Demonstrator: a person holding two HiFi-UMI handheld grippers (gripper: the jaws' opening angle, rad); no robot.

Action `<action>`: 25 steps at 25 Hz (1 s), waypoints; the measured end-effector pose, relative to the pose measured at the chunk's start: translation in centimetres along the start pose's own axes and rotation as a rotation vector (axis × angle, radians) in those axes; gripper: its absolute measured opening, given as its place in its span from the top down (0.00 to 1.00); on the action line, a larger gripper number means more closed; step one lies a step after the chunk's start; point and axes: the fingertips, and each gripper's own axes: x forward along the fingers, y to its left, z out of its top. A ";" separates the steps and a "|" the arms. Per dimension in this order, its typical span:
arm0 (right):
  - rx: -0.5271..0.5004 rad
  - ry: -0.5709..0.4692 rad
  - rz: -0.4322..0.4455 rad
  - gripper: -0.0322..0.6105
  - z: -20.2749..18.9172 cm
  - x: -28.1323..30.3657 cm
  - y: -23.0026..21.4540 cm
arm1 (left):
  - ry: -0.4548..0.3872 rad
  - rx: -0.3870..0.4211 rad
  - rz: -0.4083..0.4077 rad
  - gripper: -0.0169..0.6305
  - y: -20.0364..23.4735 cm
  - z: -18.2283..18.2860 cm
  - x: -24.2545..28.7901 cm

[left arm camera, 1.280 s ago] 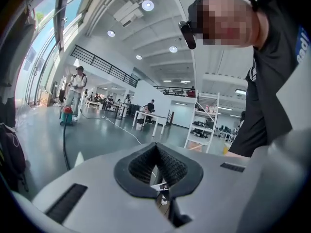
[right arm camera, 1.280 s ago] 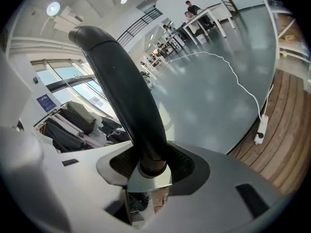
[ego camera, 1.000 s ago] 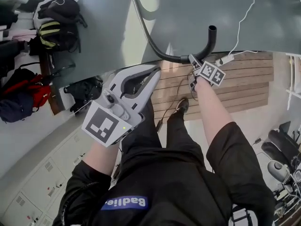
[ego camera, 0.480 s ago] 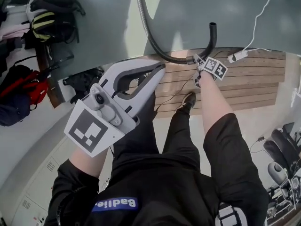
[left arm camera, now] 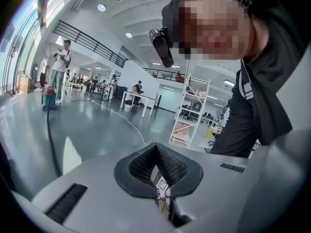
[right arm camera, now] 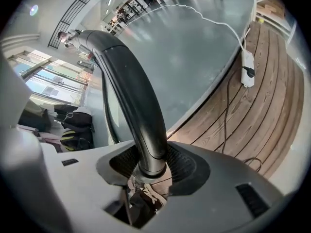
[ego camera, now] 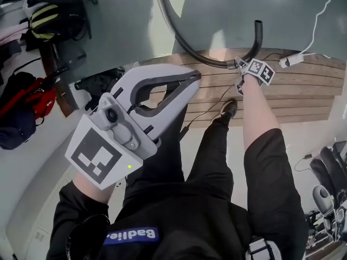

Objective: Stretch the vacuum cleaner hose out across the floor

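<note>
Hose tube (right arm camera: 136, 110) between jaws of right gripper (right arm camera: 148, 174)

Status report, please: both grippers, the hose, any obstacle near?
Left gripper jaws shut, empty. Right gripper jaws clamped on curved black rigid end of ribbed vacuum hose. White power strip on wooden decking nearby.

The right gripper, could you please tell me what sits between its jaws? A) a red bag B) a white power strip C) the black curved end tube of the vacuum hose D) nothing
C: the right gripper is closed on the black curved end tube of the vacuum hose, as its own view shows.
</note>
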 end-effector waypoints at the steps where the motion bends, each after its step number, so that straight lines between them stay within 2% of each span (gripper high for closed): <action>1: 0.006 0.006 -0.002 0.68 0.0 0.6 0.0 | 0.002 -0.002 -0.004 0.98 0.3 -0.4 0.0; 4: 0.038 0.026 -0.011 0.68 -0.1 2.1 -0.5 | 0.005 -0.002 -0.020 0.98 1.0 -1.1 0.5; 9: 0.072 0.040 -0.023 0.68 0.2 4.9 -1.9 | 0.011 0.041 -0.045 0.98 1.3 -1.7 1.2; 15: 0.106 -0.008 -0.062 0.67 1.0 7.9 -3.7 | 0.043 0.054 -0.062 0.98 2.2 -4.4 1.7; 18: 0.076 -0.006 -0.081 0.67 1.1 8.9 -4.5 | 0.041 0.038 -0.060 0.98 2.7 -5.4 3.0; 20: 0.046 -0.007 -0.090 0.64 1.1 8.2 -4.8 | 0.035 0.040 -0.063 0.98 2.2 -5.4 3.3; 25: -0.033 -0.027 -0.055 0.63 1.2 4.4 -1.6 | 0.024 0.048 -0.064 0.98 0.5 -3.6 2.1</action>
